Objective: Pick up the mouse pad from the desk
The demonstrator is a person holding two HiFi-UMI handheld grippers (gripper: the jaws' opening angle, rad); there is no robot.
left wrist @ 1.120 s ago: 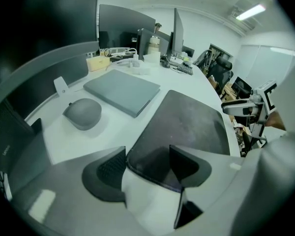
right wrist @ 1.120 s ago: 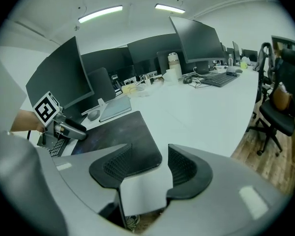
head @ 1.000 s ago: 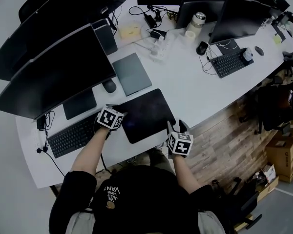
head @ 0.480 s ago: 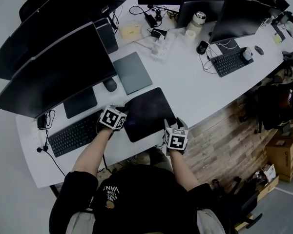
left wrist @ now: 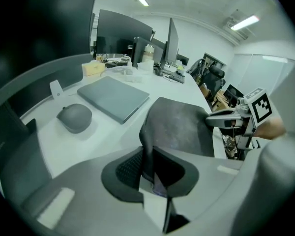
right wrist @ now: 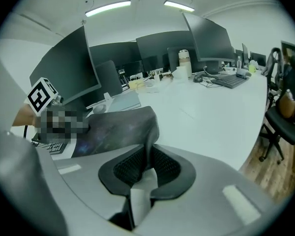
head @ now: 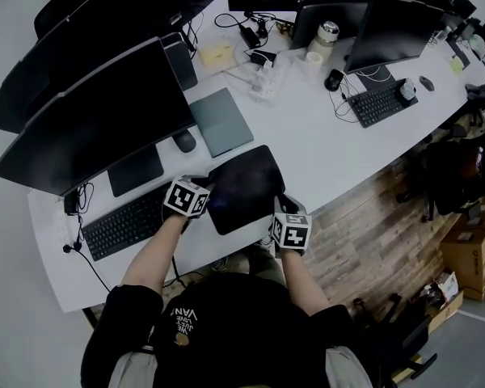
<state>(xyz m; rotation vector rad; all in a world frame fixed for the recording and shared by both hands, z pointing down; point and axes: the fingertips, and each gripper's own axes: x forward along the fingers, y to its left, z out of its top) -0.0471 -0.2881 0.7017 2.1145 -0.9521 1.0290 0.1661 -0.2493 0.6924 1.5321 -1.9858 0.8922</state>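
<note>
Black, rubbery mouse pad sits between my fingers on both sides. My left gripper has just been closing its jaws, and they pinch the pad's left edge, which curls upward into them. My right gripper has also just been closing, and its jaws clamp the pad's right edge, a thin strip standing on end between the textured pads. The pad bows between the two grips near the front of the white desk. I cannot tell whether its middle has cleared the surface.

To do this lift well, I judge that both hands should rise together and level. The pinches should stay firm and the gap between them steady, so the limp sheet neither slips out nor stretches. It should come straight up, clear of the keyboard just beside my left gripper and the mouse beyond it.

Both forearms reach forward from my body. The grippers tilt down toward the desk with their marker cubes facing up, the left beside the keyboard and the right at the desk's front edge.
</note>
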